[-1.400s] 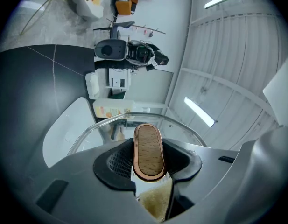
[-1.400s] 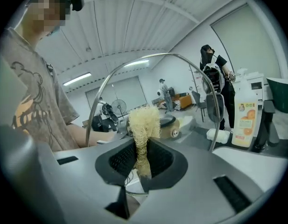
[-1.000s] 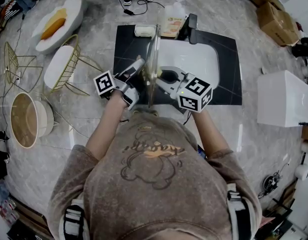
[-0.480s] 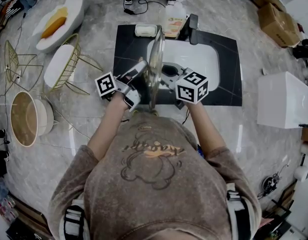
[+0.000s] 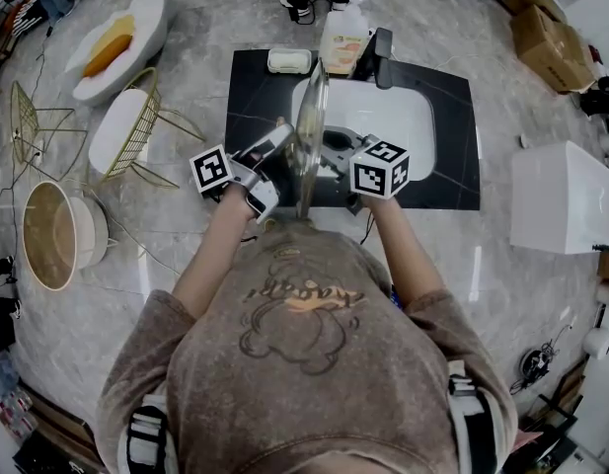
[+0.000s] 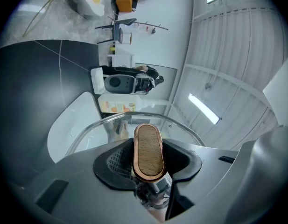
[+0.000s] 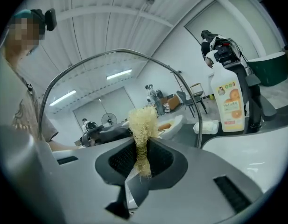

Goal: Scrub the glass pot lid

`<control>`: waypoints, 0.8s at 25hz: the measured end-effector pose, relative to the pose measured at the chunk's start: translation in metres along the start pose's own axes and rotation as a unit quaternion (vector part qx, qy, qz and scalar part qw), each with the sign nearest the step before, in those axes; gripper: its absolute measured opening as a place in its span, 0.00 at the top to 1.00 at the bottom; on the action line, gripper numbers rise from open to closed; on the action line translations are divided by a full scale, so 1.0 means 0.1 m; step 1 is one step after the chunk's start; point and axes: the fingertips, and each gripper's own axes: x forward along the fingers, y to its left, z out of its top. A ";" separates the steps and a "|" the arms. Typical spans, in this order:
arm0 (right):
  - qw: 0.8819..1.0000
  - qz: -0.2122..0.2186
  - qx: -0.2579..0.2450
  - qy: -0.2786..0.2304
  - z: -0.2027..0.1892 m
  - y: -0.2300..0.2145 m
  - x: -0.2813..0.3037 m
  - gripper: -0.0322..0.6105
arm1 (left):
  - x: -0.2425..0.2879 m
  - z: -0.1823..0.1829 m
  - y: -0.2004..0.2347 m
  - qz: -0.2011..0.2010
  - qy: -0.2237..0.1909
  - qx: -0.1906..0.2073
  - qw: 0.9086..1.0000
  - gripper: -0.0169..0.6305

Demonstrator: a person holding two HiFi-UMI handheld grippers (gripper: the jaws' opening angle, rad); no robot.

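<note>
Glass pot lid (image 5: 309, 117) upright, handle (image 6: 149, 150) in left hand-held gripper (image 5: 281, 138)

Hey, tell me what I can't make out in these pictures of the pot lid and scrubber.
1. Whether the pale fibrous scrubber touches the round glass pot lid: right gripper view, the tuft overlaps clear glass.
2. The lid's lower rim: left gripper view, hidden behind the left hand-held gripper.
3. Print on the white soap bottle with orange label: right gripper view, too small.
</note>
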 end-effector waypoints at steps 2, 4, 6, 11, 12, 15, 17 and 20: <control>1.000 -0.006 0.001 0.013 -0.07 -0.04 0.02 0.87 | 0.00 -0.01 0.00 -0.001 0.002 -0.001 1.000 0.69; 0.999 -0.020 -0.004 0.037 -0.19 -0.10 0.04 0.87 | 0.00 -0.04 -0.02 -0.006 0.006 -0.002 1.000 0.69; 0.999 -0.029 0.008 0.044 -0.27 -0.17 0.05 0.87 | 0.02 -0.06 -0.06 -0.011 0.009 0.000 1.000 0.69; 0.996 -0.052 0.033 0.058 -0.47 -0.34 0.06 0.87 | 0.02 -0.10 -0.09 -0.018 0.017 0.001 1.000 0.69; 0.996 -0.054 0.036 0.061 -0.51 -0.37 0.06 0.87 | 0.02 -0.11 -0.09 -0.017 0.018 0.001 1.000 0.69; 0.995 -0.061 0.042 0.068 -0.60 -0.42 0.05 0.87 | 0.03 -0.15 -0.07 -0.014 0.025 0.001 1.000 0.69; 0.994 -0.067 0.043 0.073 -0.65 -0.45 0.04 0.87 | 0.03 -0.16 -0.08 -0.015 0.028 0.002 1.000 0.69; 0.993 -0.081 0.044 0.072 -0.69 -0.50 -0.02 0.87 | 0.01 -0.18 -0.14 -0.021 0.030 0.003 0.999 0.69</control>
